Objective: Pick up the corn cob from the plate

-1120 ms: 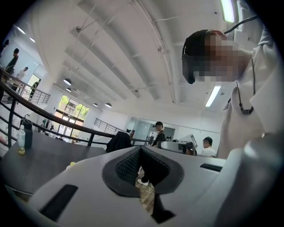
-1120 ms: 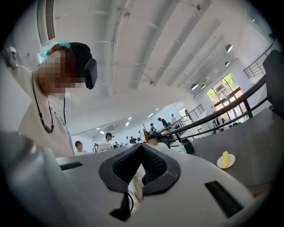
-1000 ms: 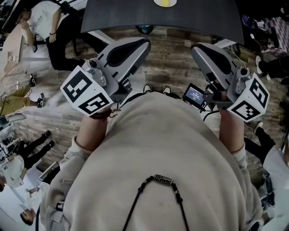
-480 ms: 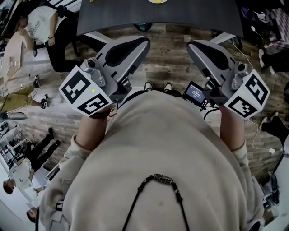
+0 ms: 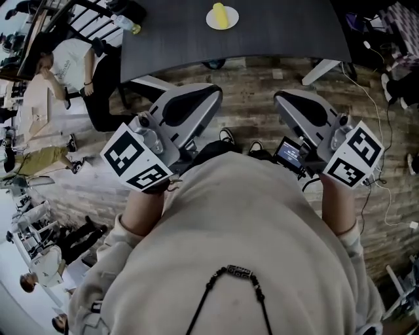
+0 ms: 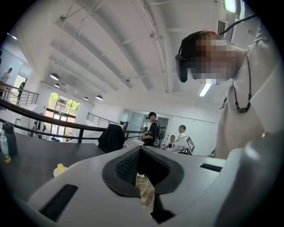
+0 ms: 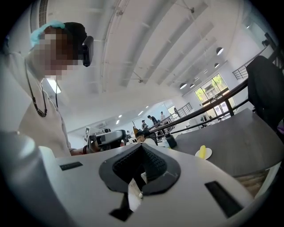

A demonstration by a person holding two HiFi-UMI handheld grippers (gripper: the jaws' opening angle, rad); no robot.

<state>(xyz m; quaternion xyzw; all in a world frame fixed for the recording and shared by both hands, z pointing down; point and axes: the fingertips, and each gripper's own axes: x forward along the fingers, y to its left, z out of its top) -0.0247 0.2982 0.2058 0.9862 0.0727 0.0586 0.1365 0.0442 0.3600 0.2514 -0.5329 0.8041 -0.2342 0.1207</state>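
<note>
From the head view, a dark worktop (image 5: 275, 39) stands ahead over a wooden floor (image 5: 255, 78), and nothing lies between it and the person. A seated person (image 5: 78, 62) is at the far left. The left gripper (image 5: 200, 98) and the right gripper (image 5: 298, 105) are held level in front of the body, well apart from the worktop, with the marker cubes close to the chest. The white plate (image 5: 211, 21) sits at the far side and carries the yellow corn cob (image 5: 220, 14). In the left gripper view, the fingers (image 6: 128, 166) are together with nothing between them. The plate shows small at the left, near a bottle (image 6: 9, 139). In the right gripper view, the fingers (image 7: 155, 166) are also pressed together and empty, and the cob lies on its plate at the right, far off.
</note>
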